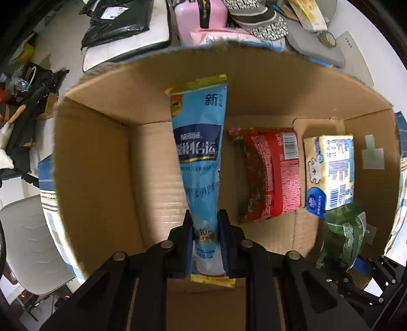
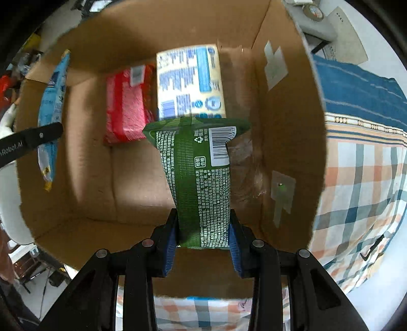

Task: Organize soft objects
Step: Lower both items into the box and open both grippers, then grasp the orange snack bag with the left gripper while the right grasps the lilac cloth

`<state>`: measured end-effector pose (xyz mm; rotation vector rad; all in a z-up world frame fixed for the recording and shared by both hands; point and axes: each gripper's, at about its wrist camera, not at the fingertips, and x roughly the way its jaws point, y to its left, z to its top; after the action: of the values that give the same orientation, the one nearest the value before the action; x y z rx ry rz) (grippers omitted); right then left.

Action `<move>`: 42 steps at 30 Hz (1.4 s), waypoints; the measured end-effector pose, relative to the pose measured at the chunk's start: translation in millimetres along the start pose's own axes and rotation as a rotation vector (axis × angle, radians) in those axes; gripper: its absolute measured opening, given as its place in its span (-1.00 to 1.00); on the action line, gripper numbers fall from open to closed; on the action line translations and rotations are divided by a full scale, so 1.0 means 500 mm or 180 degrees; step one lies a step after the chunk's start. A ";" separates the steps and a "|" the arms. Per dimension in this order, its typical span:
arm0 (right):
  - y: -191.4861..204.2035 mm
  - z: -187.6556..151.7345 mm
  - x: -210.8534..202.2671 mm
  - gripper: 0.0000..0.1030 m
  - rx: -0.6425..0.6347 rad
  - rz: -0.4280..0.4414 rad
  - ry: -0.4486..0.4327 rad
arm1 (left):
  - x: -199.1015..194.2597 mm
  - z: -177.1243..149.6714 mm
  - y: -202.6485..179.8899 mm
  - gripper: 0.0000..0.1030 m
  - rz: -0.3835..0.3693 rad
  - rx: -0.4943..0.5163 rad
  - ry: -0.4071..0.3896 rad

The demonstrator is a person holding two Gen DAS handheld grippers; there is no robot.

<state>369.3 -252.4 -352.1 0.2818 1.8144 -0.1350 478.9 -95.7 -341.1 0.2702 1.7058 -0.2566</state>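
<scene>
Pinching the lower end of a blue Nestlé pouch, your left tongs hold it over the open cardboard box, its long axis running straight away from the camera, with a gold-edged seal at each end. Readable on it are "Nestlé", a large Chinese character at the top corner and a "10" near the pads; the rest is too blurred to make out. Your right tongs are clamped on a green packet, which also points away from its camera and flares wide at the far end, barcode and recycling mark facing up, above the box's right side.

On the box floor a red packet and a pale yellow tissue pack lie side by side, touching, the tissue pack nearer the right wall.

Only the left view shows the clutter beyond the box: a pink case and a black plastic bag. Only the right view shows the checked cloth the box sits on, plus your left tool's arm with "Robot.AI" printed on it. The left view catches the green packet just at its lower right edge.
</scene>
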 end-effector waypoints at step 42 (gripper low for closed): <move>0.013 -0.170 -0.164 1.00 -0.0109 -0.0064 -0.1034 | -0.257 -0.345 -0.006 0.77 0.0090 -0.0393 -0.1364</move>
<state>311.0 -235.7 -250.8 0.2042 1.4961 -0.1543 335.5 -47.6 -188.1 0.1352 1.2868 -0.1725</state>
